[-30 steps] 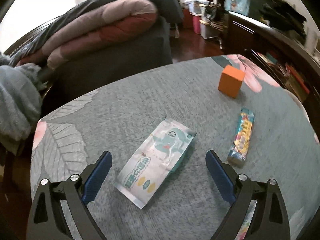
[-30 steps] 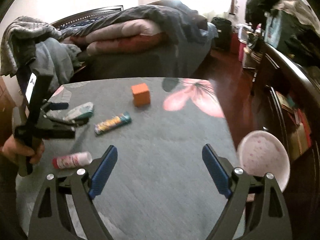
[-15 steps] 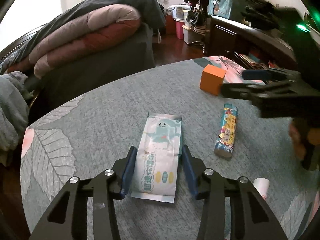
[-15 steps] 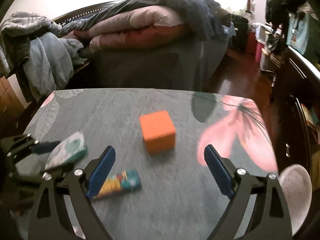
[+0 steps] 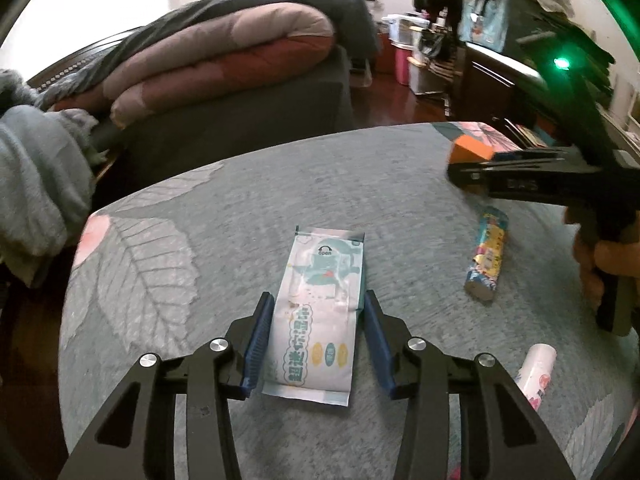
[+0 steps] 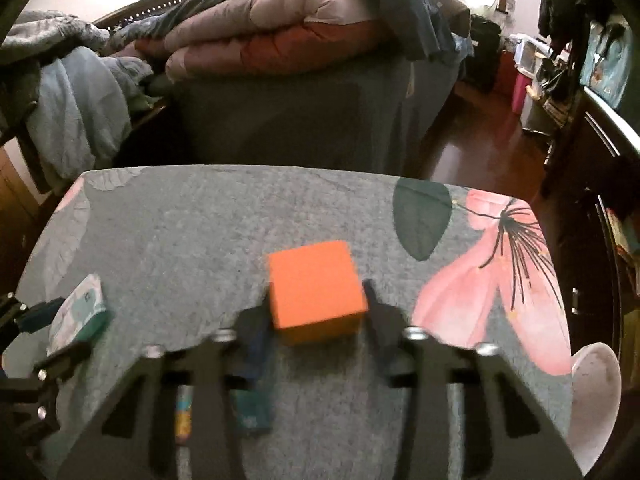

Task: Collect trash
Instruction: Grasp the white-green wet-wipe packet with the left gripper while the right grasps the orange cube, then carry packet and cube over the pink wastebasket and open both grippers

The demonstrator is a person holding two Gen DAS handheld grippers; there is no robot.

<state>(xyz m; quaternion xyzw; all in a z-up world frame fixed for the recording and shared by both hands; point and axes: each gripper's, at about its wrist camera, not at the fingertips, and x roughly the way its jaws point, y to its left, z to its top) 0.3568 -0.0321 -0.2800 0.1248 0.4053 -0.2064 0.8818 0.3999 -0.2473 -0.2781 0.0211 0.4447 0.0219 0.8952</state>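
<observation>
My left gripper [image 5: 316, 304] is shut on a white and teal wipes packet [image 5: 320, 308] that lies flat on the grey flowered tabletop [image 5: 248, 208]. My right gripper [image 6: 318, 300] is closed around an orange cube [image 6: 316, 292], its blurred fingers touching both sides. The cube also shows in the left wrist view [image 5: 470, 152] behind the right gripper. A colourful candy tube [image 5: 488, 256] lies right of the packet. A small white and pink tube [image 5: 536, 368] lies near the front right. The packet also shows in the right wrist view [image 6: 78, 312].
A bed with folded pink and red quilts [image 5: 224, 64] stands behind the table. Grey clothes [image 5: 36, 184] hang at the left. A pale pink bowl [image 6: 596, 396] sits below the table's right edge. A dark cabinet [image 6: 608, 128] stands at the right.
My left gripper closed on the wipes packet. My right gripper moved forward to the orange cube and closed around it.
</observation>
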